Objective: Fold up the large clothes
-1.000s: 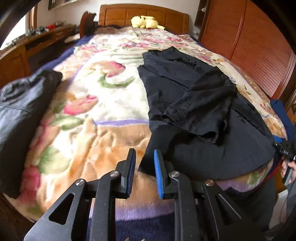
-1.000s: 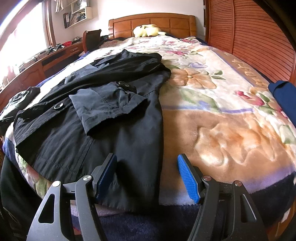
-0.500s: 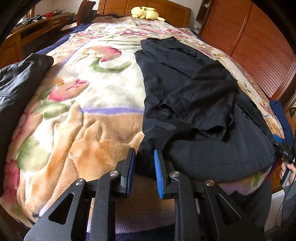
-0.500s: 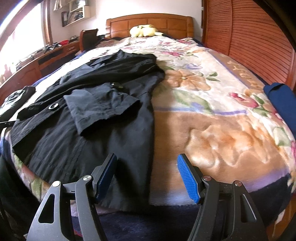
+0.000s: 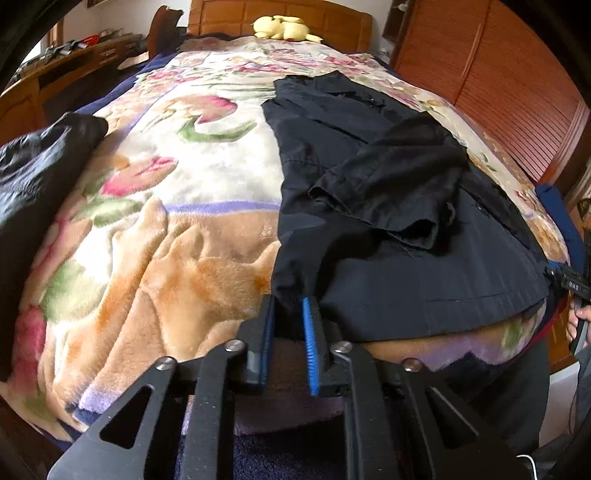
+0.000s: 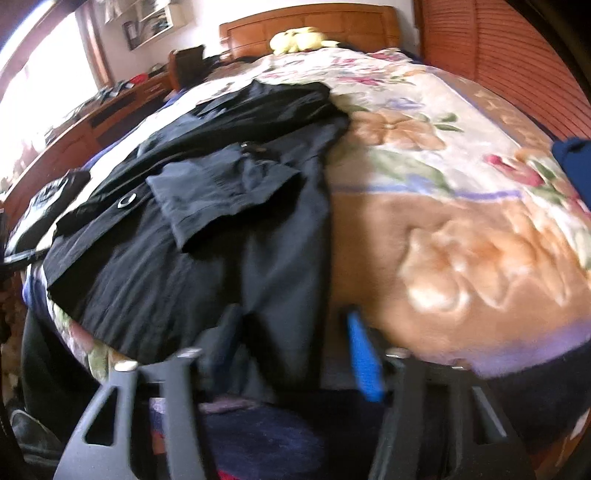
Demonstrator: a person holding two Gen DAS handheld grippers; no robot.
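A large black coat (image 5: pixel 388 184) lies spread on the flowered blanket (image 5: pixel 166 240), one sleeve folded across its body. My left gripper (image 5: pixel 290 325) is at the coat's near left hem corner. Its jaws are closing, the cloth fills the narrow gap and the pads press on it. In the blurred right wrist view the coat (image 6: pixel 221 221) reaches the bed's near edge. My right gripper (image 6: pixel 295 339) straddles the near right hem corner. Its jaws are closing, and a gap still shows between the cloth and the blue pad (image 6: pixel 364 354).
Another dark garment (image 5: pixel 37 166) lies bunched at the bed's left edge, and a blue cloth (image 6: pixel 572 162) at the right edge. A yellow plush toy (image 5: pixel 282 27) sits by the headboard. Slatted wooden doors (image 5: pixel 498 92) stand on the right, a desk (image 5: pixel 74 62) on the left.
My left gripper moved in on the hem corner and its jaws narrowed onto the cloth. The right gripper's jaws have started to narrow over the other corner, and its view has blurred.
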